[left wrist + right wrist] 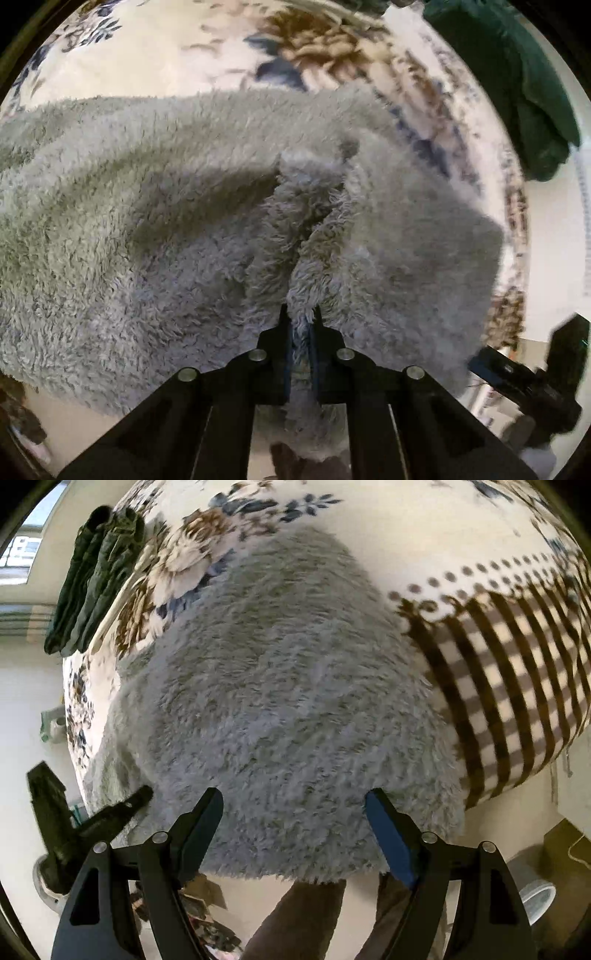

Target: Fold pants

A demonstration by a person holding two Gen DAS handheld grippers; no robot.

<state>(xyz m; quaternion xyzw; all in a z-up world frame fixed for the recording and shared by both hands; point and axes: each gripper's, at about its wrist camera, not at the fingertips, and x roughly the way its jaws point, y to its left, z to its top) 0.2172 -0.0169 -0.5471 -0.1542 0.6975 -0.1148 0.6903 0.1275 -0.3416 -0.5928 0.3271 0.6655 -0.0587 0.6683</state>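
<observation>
Two grippers work the garment. At lower centre of its wrist view, the left gripper (pixel 301 314) has its jaws nearly closed, pinching a ridge of the grey fleece pants (pixel 221 221). The right gripper (pixel 295 797), at the bottom of its view, is spread wide with nothing between its fingers, poised over the near edge of the pants, which lie across the floral bedspread (pixel 406 524). A dark green garment (pixel 96 576) sits upper left. Judging by this, a fold is in progress; next the right gripper likely needs to close on the edge.
</observation>
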